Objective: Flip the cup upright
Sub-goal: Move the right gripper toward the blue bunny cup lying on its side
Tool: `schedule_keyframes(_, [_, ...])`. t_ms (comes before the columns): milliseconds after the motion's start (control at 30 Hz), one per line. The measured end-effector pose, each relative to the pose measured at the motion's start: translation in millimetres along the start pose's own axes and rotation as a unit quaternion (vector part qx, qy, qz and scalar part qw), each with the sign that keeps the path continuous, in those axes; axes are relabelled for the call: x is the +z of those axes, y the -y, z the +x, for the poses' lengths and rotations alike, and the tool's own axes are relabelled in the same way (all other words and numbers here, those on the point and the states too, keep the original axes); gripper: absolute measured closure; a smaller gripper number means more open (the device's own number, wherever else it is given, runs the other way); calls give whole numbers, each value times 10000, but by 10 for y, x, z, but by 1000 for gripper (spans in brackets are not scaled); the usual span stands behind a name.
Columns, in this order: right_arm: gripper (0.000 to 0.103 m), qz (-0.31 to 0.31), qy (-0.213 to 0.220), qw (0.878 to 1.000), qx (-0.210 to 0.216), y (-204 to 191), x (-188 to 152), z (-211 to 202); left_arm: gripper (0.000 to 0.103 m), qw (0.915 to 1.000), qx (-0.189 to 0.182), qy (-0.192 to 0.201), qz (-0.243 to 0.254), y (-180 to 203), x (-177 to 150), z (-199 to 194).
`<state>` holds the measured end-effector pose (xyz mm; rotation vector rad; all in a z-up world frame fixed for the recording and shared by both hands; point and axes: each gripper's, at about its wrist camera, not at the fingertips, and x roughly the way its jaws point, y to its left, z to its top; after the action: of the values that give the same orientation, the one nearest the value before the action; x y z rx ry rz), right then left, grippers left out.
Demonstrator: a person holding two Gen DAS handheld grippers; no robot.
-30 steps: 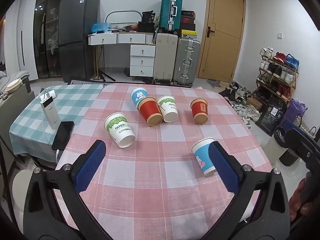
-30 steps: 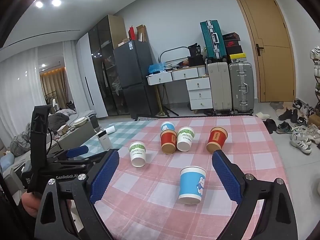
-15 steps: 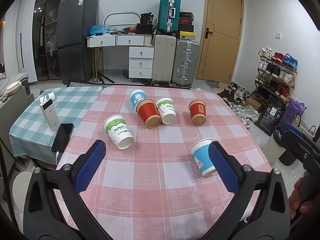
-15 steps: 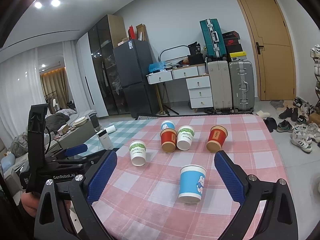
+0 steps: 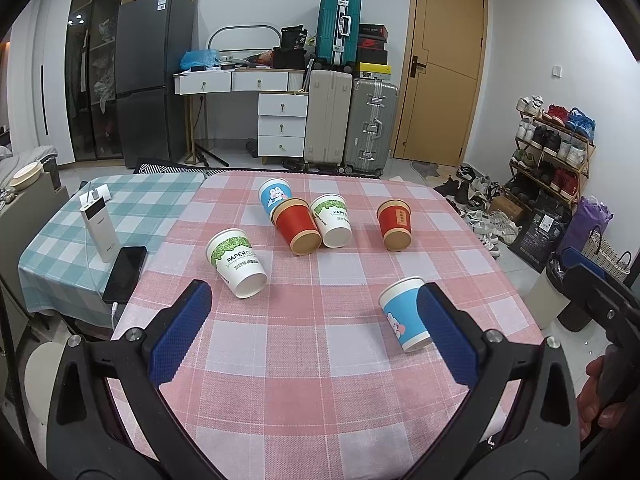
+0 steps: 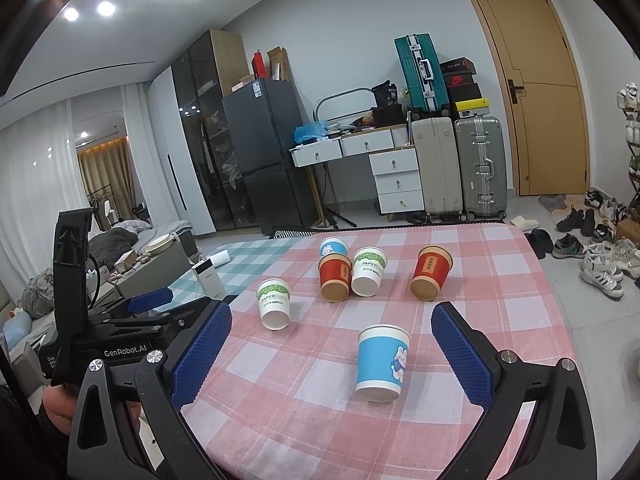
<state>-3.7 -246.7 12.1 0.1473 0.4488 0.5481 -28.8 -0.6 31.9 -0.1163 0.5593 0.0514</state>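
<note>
Six paper cups on the pink-check tabletop point(image 5: 320, 360), all upside down, rims on the cloth.

Left claw point(image 5: 312, 332): jaws wide apart, nothing between them, hovering over the near edge of the tabletop. Near blue cup point(image 5: 404, 320) sits just ahead of its right finger point(image 5: 446, 338), which overlaps the cup's side in this view; can't tell if they touch. Green-print cup point(image 5: 238, 262) is ahead of the left finger, clear of it.

Right claw point(image 6: 330, 356): jaws also wide apart, empty. The same blue cup point(image 6: 382, 362) sits between and just ahead of the fingers, touching neither.

Farther back: far blue cup point(image 5: 274, 196), red cup point(image 5: 298, 228) and a second green-print cup point(image 5: 334, 220) bunched close together; another red cup point(image 5: 396, 224) stands apart to the right.

Left claw body shows at left in the right wrist view, a hand point(image 6: 56, 408) gripping its handle. Phone point(image 5: 125, 274) and power bank point(image 5: 100, 228) on the green-check cloth to the left.
</note>
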Motion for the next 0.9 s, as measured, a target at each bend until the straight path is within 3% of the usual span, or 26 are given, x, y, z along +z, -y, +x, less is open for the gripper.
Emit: schedule_keyframes(900, [0,246,-78,9997,39,90,-36,-22,0,10000,-25,-20,4,22,-31,11])
